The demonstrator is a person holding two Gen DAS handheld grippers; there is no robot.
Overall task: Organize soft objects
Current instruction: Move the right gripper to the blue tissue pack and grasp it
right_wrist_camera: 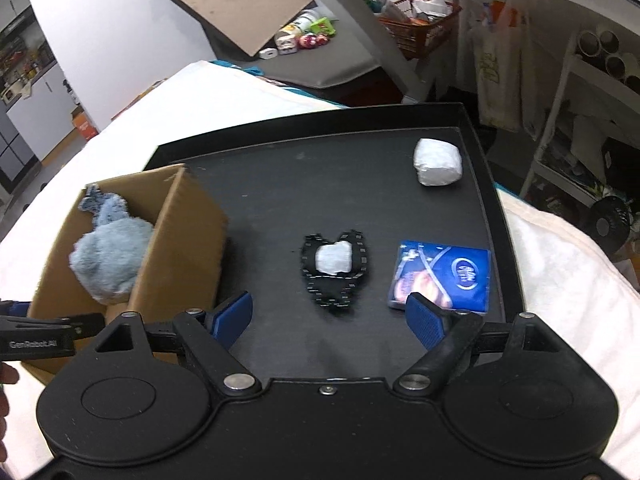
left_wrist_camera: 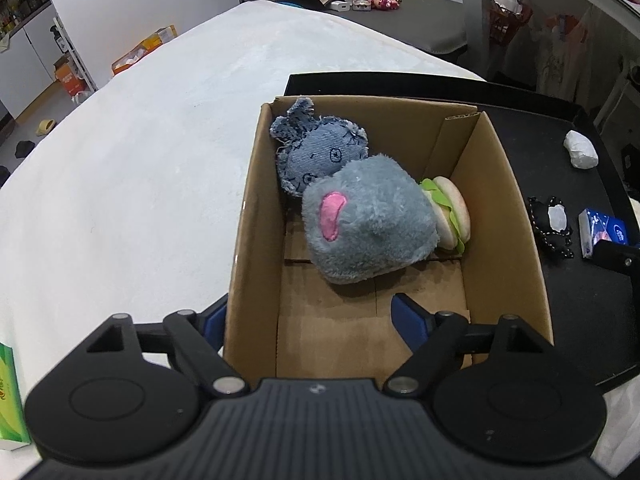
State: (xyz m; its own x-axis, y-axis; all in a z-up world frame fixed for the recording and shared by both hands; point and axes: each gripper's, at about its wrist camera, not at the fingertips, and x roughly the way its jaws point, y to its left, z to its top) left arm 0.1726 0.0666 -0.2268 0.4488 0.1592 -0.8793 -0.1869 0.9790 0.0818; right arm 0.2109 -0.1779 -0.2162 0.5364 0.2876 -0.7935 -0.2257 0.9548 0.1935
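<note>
A cardboard box [left_wrist_camera: 256, 216] stands on the left part of a black tray [right_wrist_camera: 280, 184]. In it lie a grey plush toy [left_wrist_camera: 368, 220], a denim plush [left_wrist_camera: 316, 148] and a plush burger [left_wrist_camera: 450, 212]. My left gripper [left_wrist_camera: 312, 318] is open and empty, astride the box's near left wall. On the tray lie a black heart-shaped soft piece with a white patch [right_wrist_camera: 334, 266], a blue tissue pack [right_wrist_camera: 442, 276] and a white wrapped lump [right_wrist_camera: 437, 161]. My right gripper [right_wrist_camera: 330, 318] is open and empty, just in front of the black piece.
The tray rests on a white padded surface [left_wrist_camera: 140, 160]. A green box [left_wrist_camera: 10, 396] sits at the left edge of the left wrist view. Shelves [right_wrist_camera: 592, 128], a red basket [right_wrist_camera: 420, 16] and clutter stand beyond the tray's far side.
</note>
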